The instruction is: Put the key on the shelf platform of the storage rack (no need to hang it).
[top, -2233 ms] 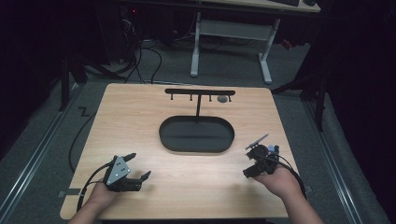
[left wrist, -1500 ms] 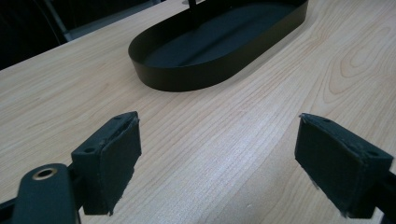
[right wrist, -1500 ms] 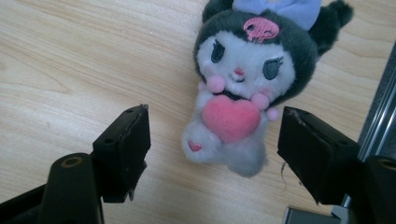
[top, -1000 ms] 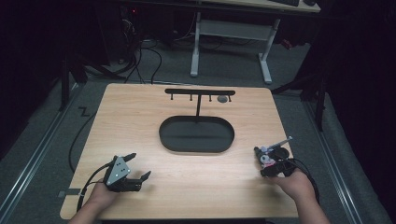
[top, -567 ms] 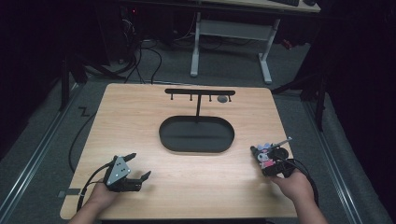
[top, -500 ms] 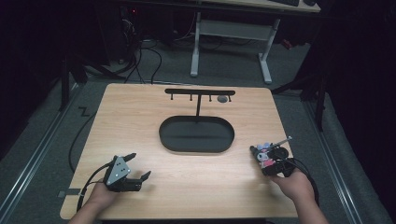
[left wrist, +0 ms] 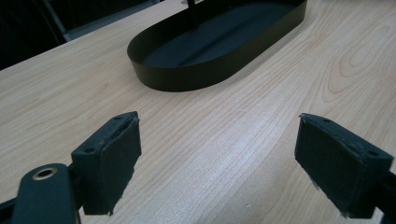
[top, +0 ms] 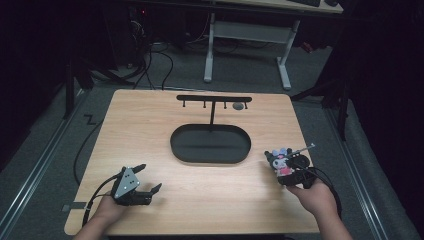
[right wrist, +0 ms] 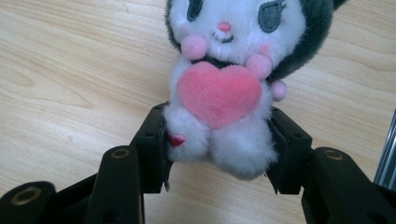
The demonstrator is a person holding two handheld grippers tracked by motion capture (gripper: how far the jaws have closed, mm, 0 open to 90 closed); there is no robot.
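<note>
A small plush toy (top: 280, 161), white with dark ears and a pink heart on its chest, stands upright near the table's right edge. My right gripper (top: 283, 173) is shut on it. In the right gripper view the two black pads (right wrist: 150, 140) squeeze the lower body of the plush toy (right wrist: 219, 88), and the right gripper (right wrist: 217, 151) holds it just above the wood. My left gripper (top: 150, 177) rests at the front left of the table, open with nothing in it. In its own view the left gripper (left wrist: 219, 163) points toward the tray.
A black oval tray (top: 173, 144) lies at the table's middle, its wall (left wrist: 187, 79) a short way ahead of the left jaws. Behind it stands a black T-shaped rack (top: 214, 98) with small hooks and a grey round piece (top: 239, 106). Cables and desk legs lie beyond the table.
The right hand moved to the right edge, took hold of the plush toy, and has come slightly up and left with it. The left hand has stayed put.
</note>
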